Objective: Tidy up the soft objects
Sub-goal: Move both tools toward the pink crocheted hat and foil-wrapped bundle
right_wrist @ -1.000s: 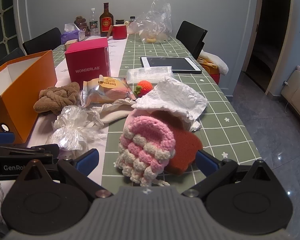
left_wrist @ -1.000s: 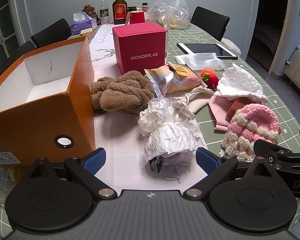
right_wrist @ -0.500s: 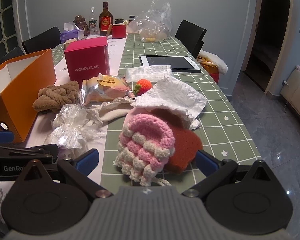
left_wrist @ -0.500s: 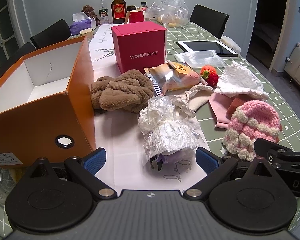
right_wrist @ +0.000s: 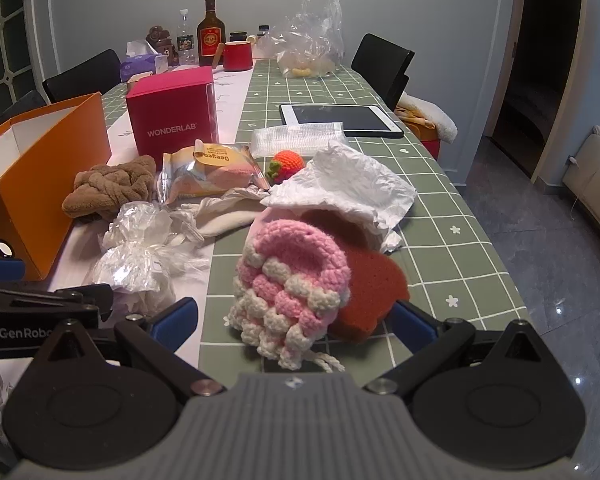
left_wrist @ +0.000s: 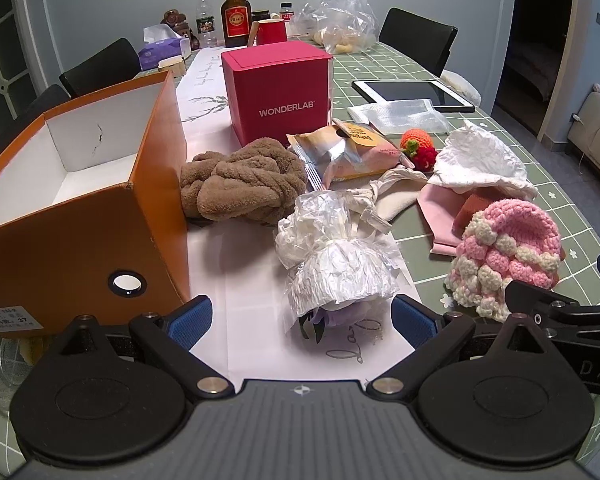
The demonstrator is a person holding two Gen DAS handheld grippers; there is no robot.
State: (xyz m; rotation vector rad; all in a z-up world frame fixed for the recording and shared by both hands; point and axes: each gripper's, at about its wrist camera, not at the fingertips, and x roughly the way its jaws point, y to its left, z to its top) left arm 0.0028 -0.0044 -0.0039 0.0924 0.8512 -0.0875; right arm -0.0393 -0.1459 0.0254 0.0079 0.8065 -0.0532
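The orange box sits empty at the left of the surface, soft stuff piled beside it; the brown towel is nearest, then the cellophane bundle, then the pink crochet pouch; both tools, left tool and right tool, are spread wide with nothing pinched; the crinkly wrap could slip out of a pinch; what's inside the wrap is hard to make out.
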